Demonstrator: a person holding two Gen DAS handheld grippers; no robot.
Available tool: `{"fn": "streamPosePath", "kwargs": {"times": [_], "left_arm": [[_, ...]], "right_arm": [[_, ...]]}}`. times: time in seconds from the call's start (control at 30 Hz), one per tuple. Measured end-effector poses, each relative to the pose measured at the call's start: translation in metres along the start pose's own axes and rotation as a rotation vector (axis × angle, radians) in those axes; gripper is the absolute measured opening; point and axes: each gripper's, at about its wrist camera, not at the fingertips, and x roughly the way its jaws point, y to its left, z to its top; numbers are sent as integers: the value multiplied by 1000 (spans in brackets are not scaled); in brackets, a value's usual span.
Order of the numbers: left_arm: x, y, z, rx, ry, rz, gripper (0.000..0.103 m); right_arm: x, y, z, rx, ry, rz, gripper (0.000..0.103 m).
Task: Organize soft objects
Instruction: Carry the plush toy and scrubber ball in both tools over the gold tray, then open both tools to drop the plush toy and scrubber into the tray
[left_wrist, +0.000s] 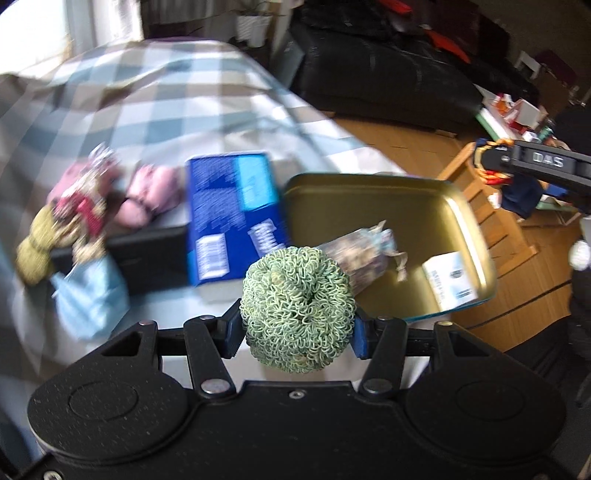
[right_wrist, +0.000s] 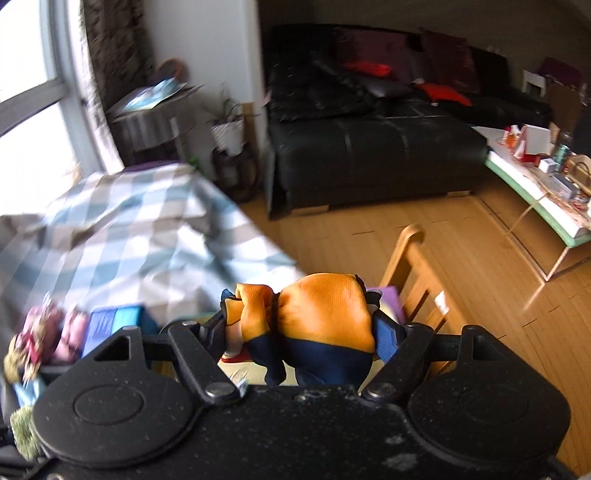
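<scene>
Left gripper (left_wrist: 298, 328) clamped on the green curly scrunchie (left_wrist: 297, 309) above the gold tin (left_wrist: 466, 206), right gripper (right_wrist: 301, 334) squeezing the orange-navy cloth bundle (right_wrist: 325, 317) — best kept snug, lowered slow, dropped well inside.

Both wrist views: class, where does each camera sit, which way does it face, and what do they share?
Left wrist: on the left tongs, facing down at the gold tin; they clamp a green scrubber; the right tongs show at the right.
Right wrist: on the right tongs, facing the sofa; they clamp orange-navy cloth.
Shared: checked tablecloth, blue box.
</scene>
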Motion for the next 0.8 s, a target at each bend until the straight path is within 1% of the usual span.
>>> {"fn": "streamPosePath", "kwargs": {"times": [0.1, 0.17, 0.27, 0.37, 0.5, 0.6, 0.8], "left_arm": [[7, -27, 13, 52, -1, -30, 52], [15, -42, 19, 76, 9, -58, 52], [32, -61, 22, 98, 36, -98, 52], [53, -75, 22, 97, 81, -133, 53], [77, -84, 17, 83, 144, -160, 52], [89, -88, 14, 81, 177, -165, 52], [101, -86, 13, 78, 192, -159, 53]], "right_arm": [[8, -11, 9, 36, -4, -10, 75], [11, -15, 9, 59, 9, -15, 75], [21, -27, 6, 97, 58, -21, 75], [26, -36, -1, 114, 103, -34, 75], [26, -46, -10, 138, 127, -50, 75], [29, -50, -12, 159, 142, -52, 75], [31, -48, -12, 160, 144, -42, 75]]}}
